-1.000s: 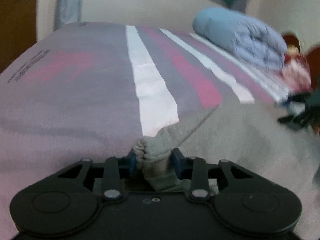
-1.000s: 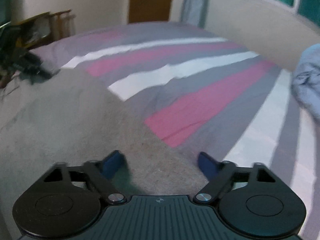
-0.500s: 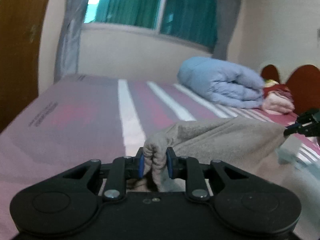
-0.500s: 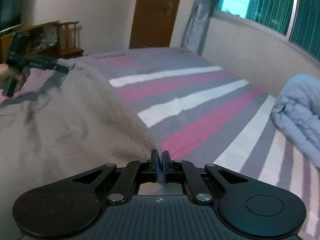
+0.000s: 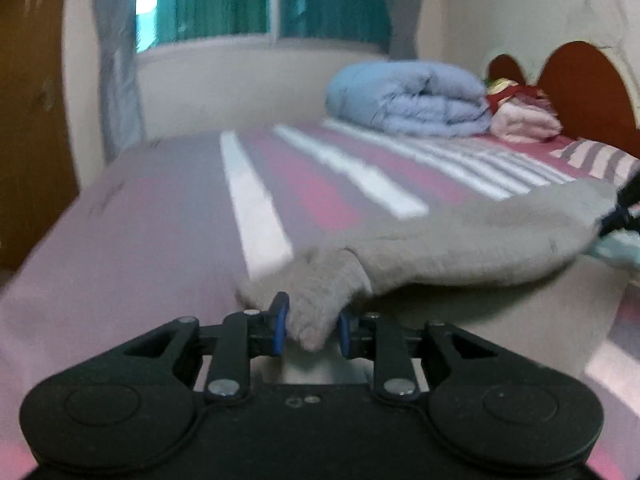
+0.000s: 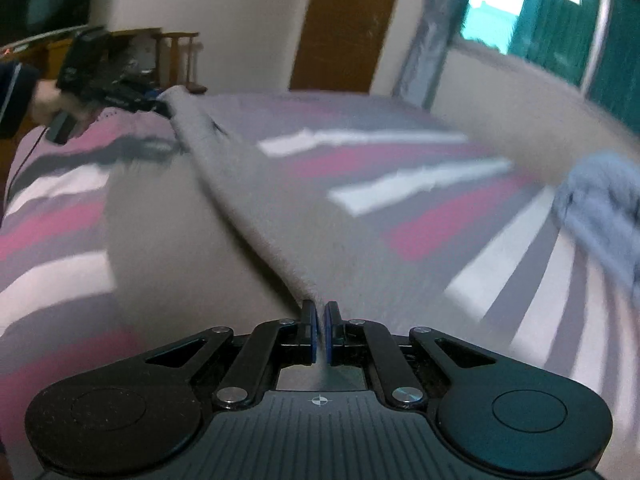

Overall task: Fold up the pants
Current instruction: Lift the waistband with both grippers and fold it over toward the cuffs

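So you are only starting the fold: the grey fleece pants [image 5: 460, 236] are hanging stretched above the striped pink, grey and white bedsheet [image 5: 160, 240], the left gripper [image 5: 310, 328] loosening slightly around one bunched corner, the right gripper [image 6: 320, 334] pinching the other edge. No containers are showing.

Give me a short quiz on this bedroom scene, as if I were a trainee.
1. True or false: the jaws of the right gripper are shut on the grey pants.
2. What lies rolled up near the headboard? A) blue duvet B) suitcase C) green towel
3. Fill in: the bedsheet has pink, grey and ____ stripes.
Key: 1 true; 2 A; 3 white.
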`<state>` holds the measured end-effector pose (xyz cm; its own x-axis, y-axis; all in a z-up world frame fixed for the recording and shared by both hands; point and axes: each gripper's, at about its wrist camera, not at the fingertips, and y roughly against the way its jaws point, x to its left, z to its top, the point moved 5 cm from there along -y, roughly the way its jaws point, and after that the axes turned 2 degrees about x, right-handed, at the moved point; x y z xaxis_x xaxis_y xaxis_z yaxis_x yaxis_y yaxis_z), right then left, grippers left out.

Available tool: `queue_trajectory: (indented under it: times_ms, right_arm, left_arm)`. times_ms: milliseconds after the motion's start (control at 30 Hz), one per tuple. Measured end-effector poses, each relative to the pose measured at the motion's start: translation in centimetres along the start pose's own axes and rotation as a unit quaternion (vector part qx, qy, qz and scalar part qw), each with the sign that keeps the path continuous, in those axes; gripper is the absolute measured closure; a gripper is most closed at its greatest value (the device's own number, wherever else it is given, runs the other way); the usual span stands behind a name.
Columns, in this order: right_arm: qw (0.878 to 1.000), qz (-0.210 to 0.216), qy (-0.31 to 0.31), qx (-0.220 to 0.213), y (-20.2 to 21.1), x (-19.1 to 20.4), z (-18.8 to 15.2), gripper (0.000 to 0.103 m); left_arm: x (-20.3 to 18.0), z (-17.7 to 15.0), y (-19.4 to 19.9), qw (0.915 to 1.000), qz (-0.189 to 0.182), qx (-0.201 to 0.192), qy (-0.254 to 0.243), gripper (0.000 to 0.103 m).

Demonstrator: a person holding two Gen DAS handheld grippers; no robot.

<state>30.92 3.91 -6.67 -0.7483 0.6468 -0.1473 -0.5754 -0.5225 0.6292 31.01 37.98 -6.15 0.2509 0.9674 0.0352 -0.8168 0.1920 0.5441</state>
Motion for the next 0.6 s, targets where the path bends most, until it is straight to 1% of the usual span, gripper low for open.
queue_trajectory:
  times_ms: [33, 67, 100, 133, 167, 200, 233, 267, 333, 400, 433, 467, 500, 533, 567, 600]
  right_arm:
    - [1.0, -0.003, -0.009, 0.006, -0.5, 0.7, -0.9, 0.099]
    - [1.0, -0.01, -0.016, 0.015, -1.1, 1.5, -1.8, 0.097]
    - [0.999, -0.025, -0.024, 0.015, -1.4, 2.2, -2.5, 0.091]
    - [0.998, -0.041, -0.037, 0.009, -1.6, 2.2, -2.9, 0.069]
    - [0.996, -0.062, -0.06, -0.001, -1.1, 2.4, -3.1, 0.051]
    - [0.994, -0.074, -0.084, -0.019, -0.3, 2.1, -3.2, 0.047]
    - [0.99, -0.08, -0.109, -0.041, 0.7, 1.9, -3.2, 0.046]
    - [0.986, -0.082, -0.136, -0.056, 1.8, 1.8, -3.3, 0.046]
    - [0.977, -0.084, -0.179, -0.076, 3.5, 1.6, -3.6, 0.046]
    - [0.969, -0.089, -0.211, -0.092, 4.8, 1.6, -4.1, 0.046]
    - [0.965, -0.092, -0.227, -0.096, 5.1, 1.6, -4.4, 0.046]
    - [0.96, -0.094, -0.245, -0.101, 5.3, 1.4, -4.6, 0.046]
    - [0.954, -0.095, -0.265, -0.107, 5.5, 1.1, -4.6, 0.046]
    - [0.949, -0.095, -0.28, -0.112, 5.7, 0.7, -4.7, 0.046]
    - [0.945, -0.096, -0.293, -0.113, 5.8, 0.5, -4.9, 0.046]
    - [0.939, -0.098, -0.308, -0.115, 5.7, 0.4, -4.8, 0.046]
  left_arm:
    - [-0.2, -1.0, -0.1, 0.9998, 0.013, 0.016, 0.008, 0.08]
    - [-0.2, -1.9, -0.1, 0.9988, 0.034, 0.032, 0.014, 0.08]
    - [0.0, -2.6, 0.3, 0.9981, 0.045, 0.032, 0.027, 0.08]
    - [0.3, -3.0, 1.0, 0.9973, 0.051, 0.024, 0.047, 0.074]
    - [0.9, -3.3, 1.9, 0.9947, 0.065, 0.016, 0.078, 0.066]
    - [1.3, -3.4, 2.9, 0.9916, 0.079, 0.006, 0.102, 0.048]
    - [1.5, -3.6, 3.8, 0.9885, 0.093, -0.002, 0.119, 0.035]
    - [1.5, -3.6, 4.8, 0.9849, 0.107, -0.007, 0.136, 0.032]
    - [1.2, -3.5, 6.2, 0.9792, 0.106, -0.017, 0.172, 0.03]
    - [1.0, -3.1, 6.5, 0.9688, 0.075, -0.022, 0.235, 0.033]
    - [0.9, -3.0, 6.3, 0.9622, 0.054, -0.025, 0.266, 0.038]
    - [0.9, -2.9, 5.9, 0.9527, 0.033, -0.027, 0.301, 0.043]
    - [0.9, -2.9, 5.3, 0.9418, 0.014, -0.026, 0.335, 0.051]
    - [0.9, -2.8, 4.7, 0.9323, -0.001, -0.023, 0.361, 0.055]
    - [1.0, -2.7, 4.0, 0.9231, -0.015, -0.022, 0.384, 0.056]
    - [1.1, -2.7, 3.4, 0.9157, -0.024, -0.023, 0.4, 0.057]
